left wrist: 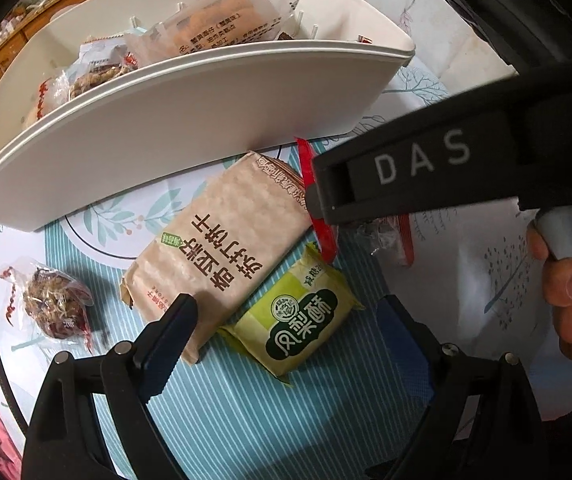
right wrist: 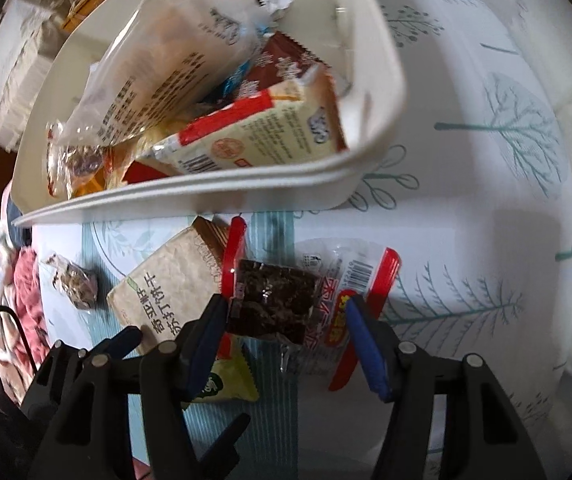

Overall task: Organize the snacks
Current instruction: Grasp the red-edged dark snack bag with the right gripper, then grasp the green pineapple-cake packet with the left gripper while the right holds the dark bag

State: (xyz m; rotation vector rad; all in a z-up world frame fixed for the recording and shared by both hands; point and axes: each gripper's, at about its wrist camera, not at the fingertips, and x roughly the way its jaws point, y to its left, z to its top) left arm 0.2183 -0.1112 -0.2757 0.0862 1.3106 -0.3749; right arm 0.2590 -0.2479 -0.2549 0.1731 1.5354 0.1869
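The right gripper (right wrist: 282, 328) straddles a clear red-edged snack packet (right wrist: 314, 300) at lower centre; whether its pads press it I cannot tell. The left gripper (left wrist: 286, 320) stands released over the tan cracker pack (left wrist: 222, 256) and green pineapple cake (left wrist: 302, 320). The white bin (left wrist: 190, 120) fills the upper frame.

Several snack packets (left wrist: 222, 252) lie on the tablecloth (left wrist: 246, 420) just before the bin (left wrist: 190, 120), others inside it.
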